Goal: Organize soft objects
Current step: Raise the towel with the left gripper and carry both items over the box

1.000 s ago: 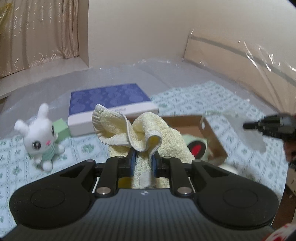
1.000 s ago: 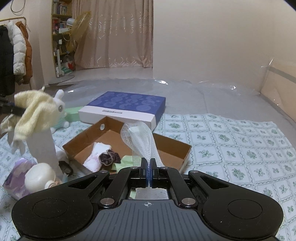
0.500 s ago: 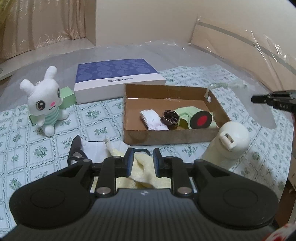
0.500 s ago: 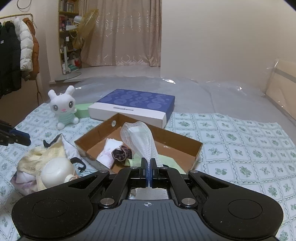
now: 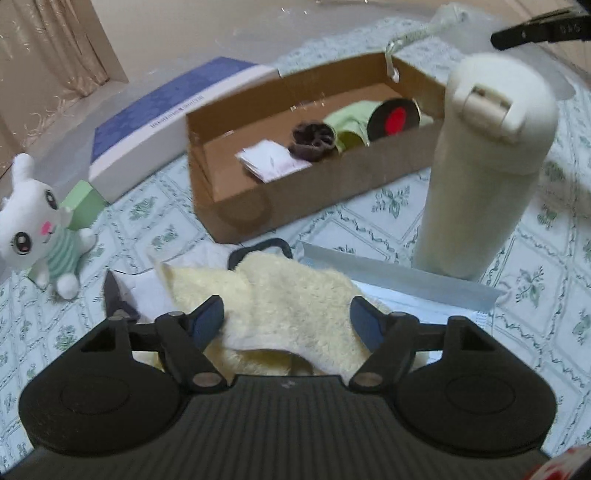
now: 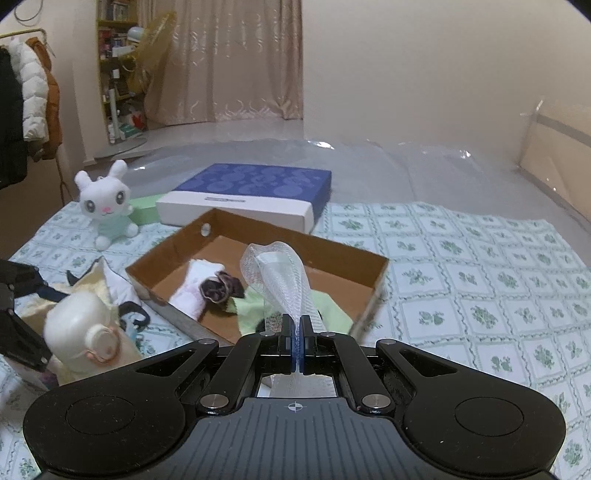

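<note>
My left gripper [image 5: 287,317] is open, its jaws spread on either side of a pale yellow towel [image 5: 280,299] that lies on the bed. My right gripper [image 6: 298,341] is shut on a white mesh pouch [image 6: 280,273] and holds it above the near edge of the cardboard box [image 6: 354,258]. The box [image 5: 236,206] holds a white folded cloth [image 5: 267,160], a dark rolled item [image 5: 314,138] and a light green cloth [image 5: 349,125] with a black and red disc. The right gripper's tips also show in the left wrist view [image 5: 535,27], top right.
A cream bottle [image 5: 484,166] stands upright right of the towel, also in the right wrist view [image 6: 86,339]. A white bunny plush [image 5: 40,229] sits left, by a green block [image 5: 83,205]. A blue and white flat box [image 6: 251,194] lies behind the cardboard box. Flat packets [image 5: 402,286] lie under the towel.
My left gripper lowered the yellow towel onto the bed, let go of it and opened wide. My right gripper still holds the mesh pouch, moved slightly.
</note>
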